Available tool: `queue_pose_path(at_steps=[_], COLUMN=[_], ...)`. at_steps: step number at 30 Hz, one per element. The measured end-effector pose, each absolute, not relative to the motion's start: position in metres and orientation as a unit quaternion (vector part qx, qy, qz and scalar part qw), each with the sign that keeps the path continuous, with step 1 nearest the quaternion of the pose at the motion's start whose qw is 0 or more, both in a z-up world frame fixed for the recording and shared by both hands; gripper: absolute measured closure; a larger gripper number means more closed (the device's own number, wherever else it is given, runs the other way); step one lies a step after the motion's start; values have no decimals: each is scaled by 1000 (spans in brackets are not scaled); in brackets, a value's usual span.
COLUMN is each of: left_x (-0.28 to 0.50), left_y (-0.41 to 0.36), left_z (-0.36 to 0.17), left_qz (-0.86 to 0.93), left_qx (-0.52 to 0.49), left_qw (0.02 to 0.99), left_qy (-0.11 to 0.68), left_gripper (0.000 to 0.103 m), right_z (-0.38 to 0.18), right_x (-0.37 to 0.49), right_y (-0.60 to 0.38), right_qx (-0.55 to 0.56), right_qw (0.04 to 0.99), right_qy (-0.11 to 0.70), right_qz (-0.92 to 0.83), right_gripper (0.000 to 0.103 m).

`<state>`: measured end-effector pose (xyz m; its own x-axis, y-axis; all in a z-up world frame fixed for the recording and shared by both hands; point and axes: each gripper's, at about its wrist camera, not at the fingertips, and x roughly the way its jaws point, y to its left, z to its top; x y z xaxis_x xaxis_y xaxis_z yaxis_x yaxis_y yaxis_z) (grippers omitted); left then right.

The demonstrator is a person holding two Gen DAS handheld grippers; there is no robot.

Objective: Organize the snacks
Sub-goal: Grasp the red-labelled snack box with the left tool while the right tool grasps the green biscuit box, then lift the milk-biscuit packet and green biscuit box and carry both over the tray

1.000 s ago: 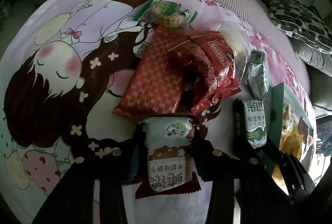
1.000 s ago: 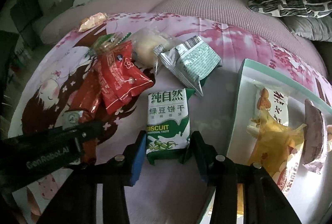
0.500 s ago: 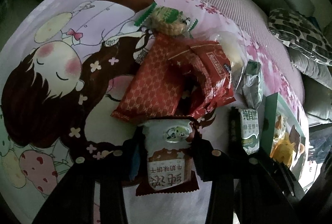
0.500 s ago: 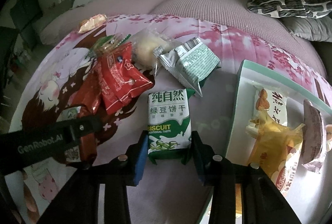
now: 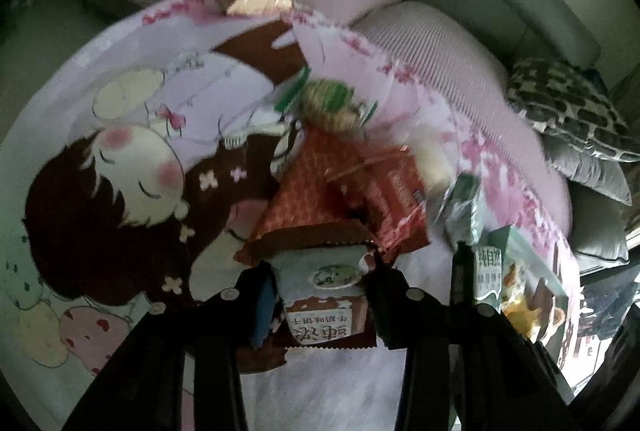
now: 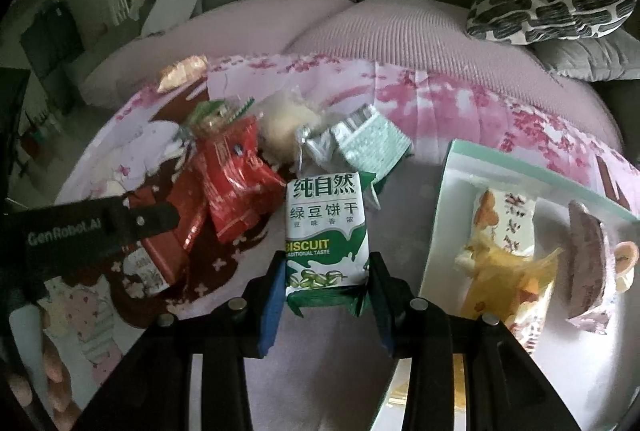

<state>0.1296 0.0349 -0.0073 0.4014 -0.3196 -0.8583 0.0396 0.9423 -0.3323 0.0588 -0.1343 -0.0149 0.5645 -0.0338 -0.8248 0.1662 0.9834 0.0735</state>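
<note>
On the printed cloth [image 6: 460, 103], the tray [image 6: 448, 199] holds wrapped snacks [image 6: 504, 231].

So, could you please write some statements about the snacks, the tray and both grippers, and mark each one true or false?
1. The right gripper is shut on the green biscuit pack. True.
2. The left gripper holds nothing. False: the brown and white biscuit pack sits between its closing jaws.
3. The tray is empty. False: several wrapped snacks lie in it, among them a yellow wrapper.
4. The red packs lie on the cartoon cloth, outside the tray. True.
5. The patterned cushion lies inside the tray. False: it rests on the sofa behind.
</note>
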Motion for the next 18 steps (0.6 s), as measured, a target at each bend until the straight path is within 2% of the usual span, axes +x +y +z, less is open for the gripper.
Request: queue_pose_path(at_steps=[18], left_x=[117], left_y=[37], left_z=[42], left_qz=[-103], left_qx=[-139], left_qw=[872], left_qy=[459], left_gripper=[61], right_z=[44], right_x=[33], right_y=[-146], right_qx=[101], right_qw=[912], right_qy=[392], right_qz=[-67], right_gripper=[61])
